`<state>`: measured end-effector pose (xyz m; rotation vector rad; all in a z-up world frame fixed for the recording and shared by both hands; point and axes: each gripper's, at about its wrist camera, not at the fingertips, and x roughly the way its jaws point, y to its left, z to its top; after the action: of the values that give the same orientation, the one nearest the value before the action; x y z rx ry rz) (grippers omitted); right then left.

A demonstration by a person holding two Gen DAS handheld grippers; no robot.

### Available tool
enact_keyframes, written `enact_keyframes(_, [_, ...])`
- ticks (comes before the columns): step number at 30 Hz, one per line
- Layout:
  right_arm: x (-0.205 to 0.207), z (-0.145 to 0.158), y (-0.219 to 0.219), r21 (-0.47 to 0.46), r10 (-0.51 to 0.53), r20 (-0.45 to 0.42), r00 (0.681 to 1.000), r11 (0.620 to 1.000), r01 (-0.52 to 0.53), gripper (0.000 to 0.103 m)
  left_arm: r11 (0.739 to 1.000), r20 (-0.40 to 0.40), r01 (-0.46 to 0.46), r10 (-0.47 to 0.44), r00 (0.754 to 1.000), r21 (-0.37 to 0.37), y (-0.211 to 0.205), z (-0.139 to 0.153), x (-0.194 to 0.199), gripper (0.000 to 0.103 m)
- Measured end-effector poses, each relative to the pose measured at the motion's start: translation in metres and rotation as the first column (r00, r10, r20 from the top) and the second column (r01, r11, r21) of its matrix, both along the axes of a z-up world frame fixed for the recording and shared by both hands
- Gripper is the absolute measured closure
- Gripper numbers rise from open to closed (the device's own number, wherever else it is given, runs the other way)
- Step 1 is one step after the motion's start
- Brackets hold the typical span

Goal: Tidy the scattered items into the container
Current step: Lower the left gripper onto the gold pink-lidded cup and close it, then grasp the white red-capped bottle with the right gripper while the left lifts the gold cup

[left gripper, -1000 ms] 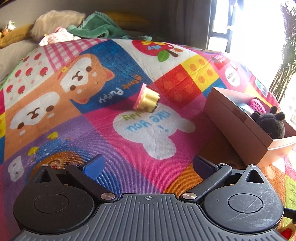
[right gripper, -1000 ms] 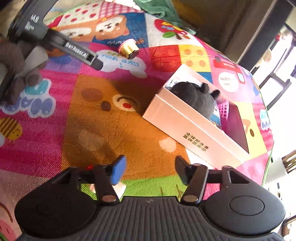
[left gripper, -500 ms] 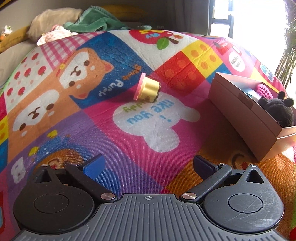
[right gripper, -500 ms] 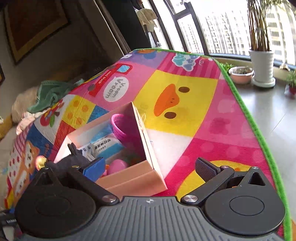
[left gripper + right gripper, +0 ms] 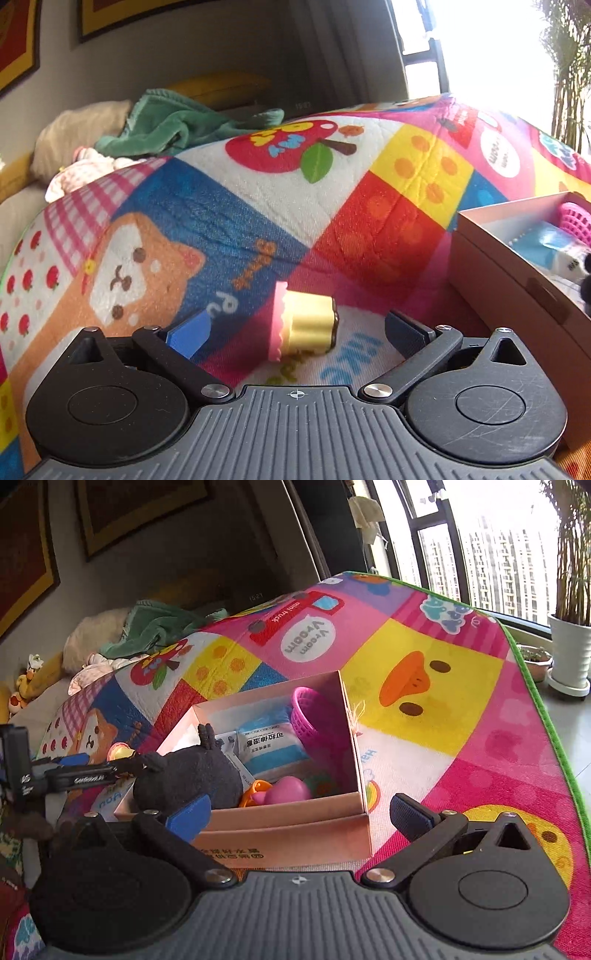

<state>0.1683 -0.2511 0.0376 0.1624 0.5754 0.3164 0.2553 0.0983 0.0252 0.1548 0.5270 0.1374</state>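
- Cupcake toy (image 5: pixel 303 323) lies on its side on the play mat (image 5: pixel 369 206), between the left claw (image 5: pixel 295 332) fingers, pads wide and clear of it.
- Box (image 5: pixel 288 823) sits at 3 o'clock of the toy, black plush (image 5: pixel 184 775) inside.
- Right claw (image 5: pixel 299 814) has just been opening, gapes wide, nothing between.

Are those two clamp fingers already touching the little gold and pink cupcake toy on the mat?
Apart. In the left wrist view the left gripper is open around the cupcake toy, with mat visible between the toy and each finger.
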Motion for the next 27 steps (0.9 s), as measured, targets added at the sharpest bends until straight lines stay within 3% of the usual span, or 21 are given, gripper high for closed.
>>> enact_keyframes(1, [-0.009,0.002,-0.001,-0.023,0.002,0.008,1.0,1.0,-0.001,0.0,1.0,-0.009,-0.006,0.006,1.0,0.01,-0.001,-0.002,0.007,0.004])
enact_keyframes(3, [-0.025,0.004,-0.002,-0.069,0.003,0.023,1.0,0.998,-0.001,0.0,0.999,-0.041,-0.005,0.007,0.999,0.035,-0.005,-0.007,0.016,0.049])
enact_keyframes(4, [-0.032,0.004,-0.002,-0.09,0.005,0.027,1.0,0.996,-0.002,0.0,0.999,-0.056,-0.002,0.004,0.998,0.036,-0.005,-0.009,0.017,0.055])
enact_keyframes(9, [-0.065,-0.003,0.001,-0.175,0.046,0.04,0.998,0.984,-0.038,0.0,0.998,-0.06,0.041,-0.038,0.997,0.045,-0.011,-0.002,-0.01,0.056])
enact_keyframes(16, [-0.098,-0.007,0.005,-0.19,0.077,0.062,0.995,0.98,-0.064,0.0,0.975,-0.013,0.188,-0.187,0.982,0.12,-0.047,0.025,-0.108,0.056])
enact_keyframes(19, [-0.113,-0.009,0.004,-0.193,0.07,0.065,0.995,0.98,-0.056,0.0,0.93,-0.031,0.31,-0.31,0.95,0.199,-0.078,0.019,-0.157,0.056])
enact_keyframes(23, [-0.13,-0.017,0.003,-0.227,0.055,0.047,0.997,0.973,-0.043,0.0,0.83,-0.104,0.459,-0.451,0.887,0.318,-0.118,-0.006,-0.207,0.054])
enact_keyframes(27, [-0.146,-0.024,0.001,-0.27,0.061,0.035,0.998,0.962,-0.049,0.0,0.809,-0.098,0.503,-0.498,0.861,0.303,-0.134,-0.012,-0.228,0.042])
